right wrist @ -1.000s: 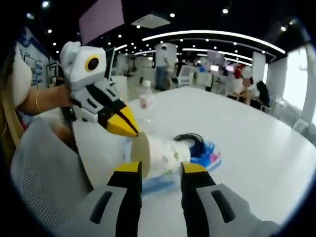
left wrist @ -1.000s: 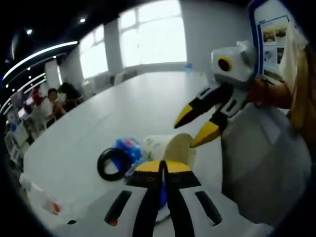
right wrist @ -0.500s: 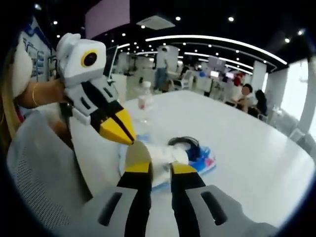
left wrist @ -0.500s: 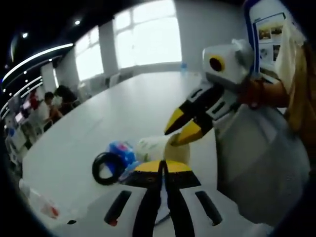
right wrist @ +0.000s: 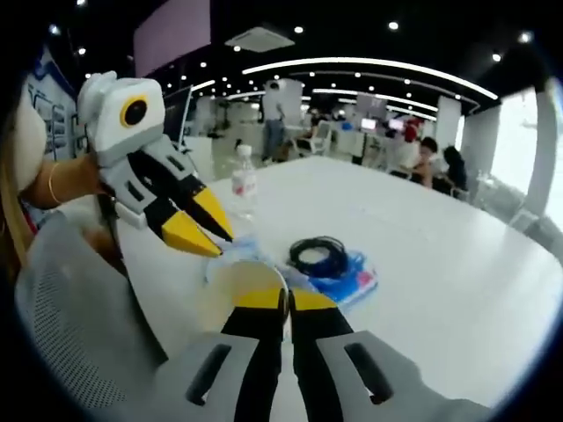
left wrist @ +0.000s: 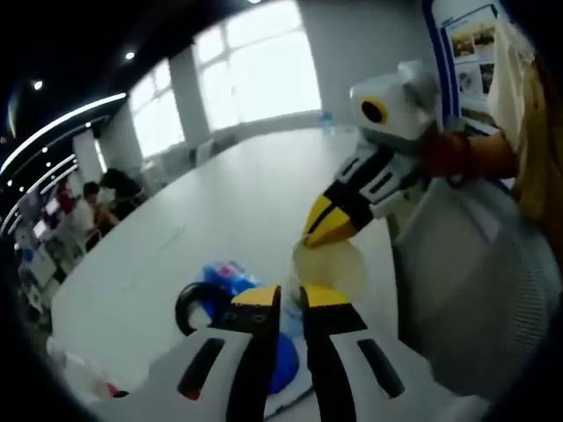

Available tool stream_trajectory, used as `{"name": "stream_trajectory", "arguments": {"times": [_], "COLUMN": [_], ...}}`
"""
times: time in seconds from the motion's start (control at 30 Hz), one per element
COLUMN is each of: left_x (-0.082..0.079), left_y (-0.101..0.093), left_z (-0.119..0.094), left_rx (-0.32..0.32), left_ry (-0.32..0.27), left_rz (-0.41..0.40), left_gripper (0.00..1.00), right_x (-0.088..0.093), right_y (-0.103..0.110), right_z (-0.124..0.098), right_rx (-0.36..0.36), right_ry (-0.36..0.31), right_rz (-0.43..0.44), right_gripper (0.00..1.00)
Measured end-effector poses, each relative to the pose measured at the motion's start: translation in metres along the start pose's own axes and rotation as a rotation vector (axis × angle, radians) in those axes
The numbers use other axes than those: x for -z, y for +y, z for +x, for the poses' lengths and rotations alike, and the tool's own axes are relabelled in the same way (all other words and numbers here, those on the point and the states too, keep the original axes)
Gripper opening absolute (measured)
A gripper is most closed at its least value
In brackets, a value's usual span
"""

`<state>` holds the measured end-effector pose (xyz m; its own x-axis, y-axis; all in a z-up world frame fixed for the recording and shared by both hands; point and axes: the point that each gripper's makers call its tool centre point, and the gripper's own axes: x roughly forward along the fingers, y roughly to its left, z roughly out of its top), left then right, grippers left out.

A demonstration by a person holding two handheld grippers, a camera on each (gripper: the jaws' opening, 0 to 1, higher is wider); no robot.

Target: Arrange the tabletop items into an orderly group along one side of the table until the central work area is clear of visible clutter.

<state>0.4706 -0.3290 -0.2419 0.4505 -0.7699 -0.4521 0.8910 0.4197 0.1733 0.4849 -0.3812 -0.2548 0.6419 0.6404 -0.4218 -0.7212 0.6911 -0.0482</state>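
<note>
A long white tabletop point(left wrist: 237, 189) runs away toward a wall of tall bright windows point(left wrist: 259, 75) in the left gripper view, with pale columns between the panes. A poster board point(left wrist: 462, 44) with a blue edge stands at the right. The ceiling point(right wrist: 352, 35) is dark in the right gripper view, dotted with small spotlights and crossed by curved white light strips point(right wrist: 369, 66). A pale mauve panel point(right wrist: 171, 31) hangs high on the left. People point(right wrist: 435, 163) sit at desks far off, beside a white column point(right wrist: 449, 123)
</note>
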Motion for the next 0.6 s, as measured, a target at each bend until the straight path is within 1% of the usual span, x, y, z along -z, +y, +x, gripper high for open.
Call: {"name": "stream_trajectory", "arguments": {"times": [0.07,0.13,0.2,0.27,0.33,0.37,0.43,0.47,0.53,0.6], "left_x": [0.0,0.0,0.0,-0.003,-0.004,-0.004,-0.003,-0.003,-0.004,-0.004], "left_y": [0.001,0.002,0.003,0.001,-0.002,-0.005,-0.009,-0.011,-0.015,-0.018], "left_z": [0.0,-0.001,-0.001,0.0,0.0,0.001,0.003,0.004,0.004,0.005], "left_rx": [-0.003,-0.009,-0.014,0.003,0.014,0.023,0.033,0.034,0.045,0.05], "left_ry": [-0.003,-0.003,-0.011,-0.027,-0.039,-0.04,-0.033,-0.032,-0.034,-0.026], "left_rz": [-0.001,-0.004,-0.01,-0.021,-0.019,0.001,0.014,0.024,0.049,0.092], "left_gripper": [0.18,0.26,0.37,0.43,0.47,0.5,0.53,0.54,0.56,0.56], "right_x": [0.001,0.003,0.004,0.003,0.0,-0.004,-0.009,-0.009,-0.006,-0.005], "right_y": [-0.002,-0.005,-0.005,-0.005,-0.006,-0.004,-0.001,0.001,0.0,0.001], "right_z": [-0.001,-0.001,-0.001,-0.002,-0.002,-0.003,-0.003,-0.004,-0.004,-0.004], "right_rx": [0.003,0.013,0.02,0.019,0.016,0.004,-0.023,-0.045,-0.047,-0.059], "right_ry": [-0.003,0.005,0.011,0.005,-0.012,-0.036,-0.064,-0.071,-0.06,-0.066], "right_rz": [0.025,0.028,0.02,0.028,0.056,0.103,0.167,0.213,0.242,0.286], "right_gripper": [0.02,0.02,0.02,0.02,0.02,0.02,0.02,0.02,0.02,0.02]}}
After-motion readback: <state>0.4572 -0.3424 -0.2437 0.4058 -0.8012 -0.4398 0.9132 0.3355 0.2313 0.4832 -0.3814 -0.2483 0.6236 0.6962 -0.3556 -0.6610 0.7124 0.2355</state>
